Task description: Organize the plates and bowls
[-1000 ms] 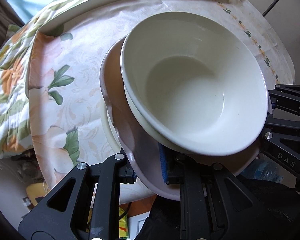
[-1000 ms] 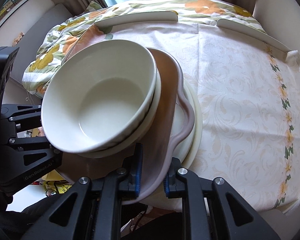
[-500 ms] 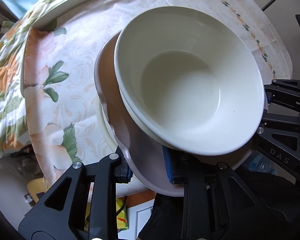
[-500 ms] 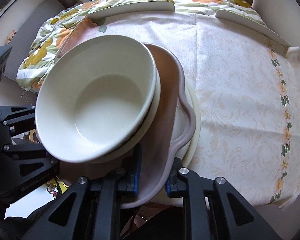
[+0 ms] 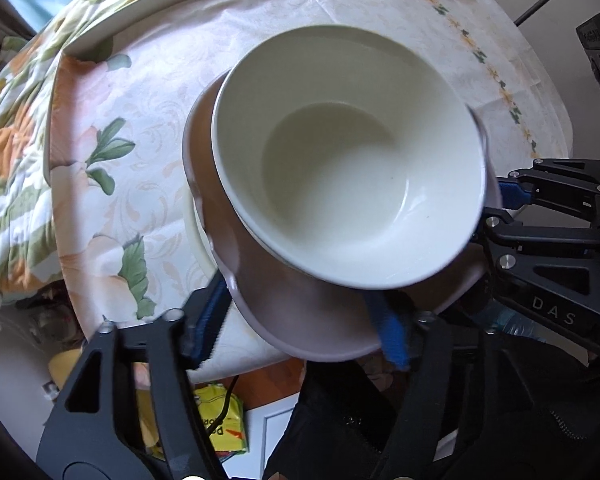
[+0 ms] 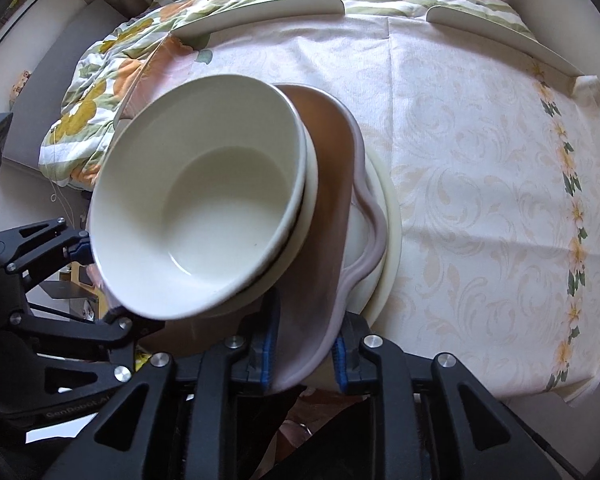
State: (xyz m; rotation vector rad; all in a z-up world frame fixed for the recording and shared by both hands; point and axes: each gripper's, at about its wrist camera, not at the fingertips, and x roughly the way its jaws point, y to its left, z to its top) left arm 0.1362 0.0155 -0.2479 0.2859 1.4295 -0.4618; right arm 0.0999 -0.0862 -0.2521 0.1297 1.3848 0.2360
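Two nested bowls (image 5: 348, 160) sit in a wavy-rimmed plate (image 6: 332, 240) stacked on a round plate (image 6: 390, 216) on the bench (image 6: 480, 180); wavy plate's near rim lies between each gripper's fingers (image 6: 266, 354), bowls just beyond them.

- A stack of dishes is taking up the near edge of the round table (image 6: 480, 184): a white bowl (image 6: 204, 208) is sitting in a second bowl on a mauve wavy-rimmed plate (image 6: 320, 240), over a cream plate (image 6: 392, 216).
- The left gripper (image 5: 300, 328) is opening around the mauve plate's near rim, its pads standing off it.
- The right gripper (image 6: 302, 354) is opening too, the rim lying between its pads.
- Each gripper is crowding the other's side of the stack.
- The tablecloth (image 6: 480, 128) beyond and right of the stack is lying bare, leaving open room.
- White raised guards (image 6: 260, 12) are edging the far side, blocking passage there.
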